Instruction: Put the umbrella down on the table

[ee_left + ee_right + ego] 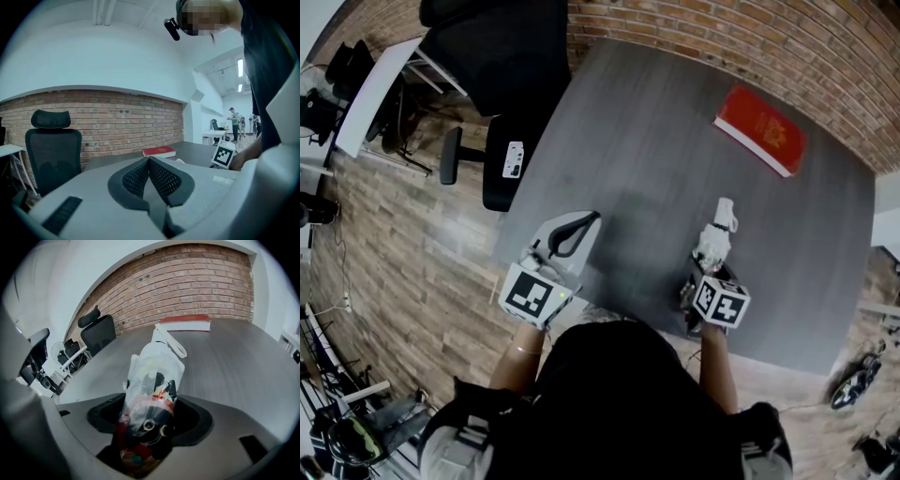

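- The right tongs (151, 420) are clamped on the umbrella (152, 376). It is folded, in a clear plastic sleeve, with its colourful end seated between the jaws.
- The umbrella juts out from these tongs over the grey table (647, 141). Its free end points towards the red book (761, 129) and lies well short of that book, on the person's side.
- We cannot tell whether that free end touches the table.
- The left tongs (149, 161) are closed, pads together, with nothing between them. They sit well to the left of the red book, by the table's near edge.
- A black office chair (502, 66) stands left of the red book, off the table.
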Tool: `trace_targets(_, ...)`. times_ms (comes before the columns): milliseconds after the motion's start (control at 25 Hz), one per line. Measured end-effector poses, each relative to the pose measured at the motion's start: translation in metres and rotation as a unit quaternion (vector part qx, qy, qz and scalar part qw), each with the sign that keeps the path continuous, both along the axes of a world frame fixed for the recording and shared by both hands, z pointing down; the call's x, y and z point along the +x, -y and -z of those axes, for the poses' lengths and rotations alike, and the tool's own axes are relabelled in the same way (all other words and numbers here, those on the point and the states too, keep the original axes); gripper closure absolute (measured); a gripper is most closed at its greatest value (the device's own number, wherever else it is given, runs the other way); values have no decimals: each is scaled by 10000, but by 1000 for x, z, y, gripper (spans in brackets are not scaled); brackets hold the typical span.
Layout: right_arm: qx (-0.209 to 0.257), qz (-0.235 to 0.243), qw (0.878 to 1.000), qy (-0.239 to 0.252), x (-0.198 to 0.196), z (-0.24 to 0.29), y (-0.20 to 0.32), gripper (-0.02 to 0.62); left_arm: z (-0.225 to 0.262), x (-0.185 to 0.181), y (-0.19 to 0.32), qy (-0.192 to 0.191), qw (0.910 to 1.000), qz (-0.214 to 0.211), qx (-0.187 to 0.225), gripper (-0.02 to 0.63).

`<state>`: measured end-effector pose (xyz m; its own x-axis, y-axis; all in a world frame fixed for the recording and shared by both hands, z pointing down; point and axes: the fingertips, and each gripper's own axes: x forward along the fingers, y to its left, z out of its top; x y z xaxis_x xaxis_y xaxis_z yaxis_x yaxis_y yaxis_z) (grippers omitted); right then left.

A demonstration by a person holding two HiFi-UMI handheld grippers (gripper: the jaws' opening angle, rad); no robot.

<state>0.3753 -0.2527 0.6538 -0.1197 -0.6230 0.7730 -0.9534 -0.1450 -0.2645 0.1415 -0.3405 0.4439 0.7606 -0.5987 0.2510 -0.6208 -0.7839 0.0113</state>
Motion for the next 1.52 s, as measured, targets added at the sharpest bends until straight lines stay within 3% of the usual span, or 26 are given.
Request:
trace_targets(840,-298,-194,9992,-156,2,-16,4,284,1,-14,0,7,9999,163,50,609)
trace_targets(1520,-132,-361,9990,-214,3,-4,5,245,7,-8,-2,-48,9999,17,109,609)
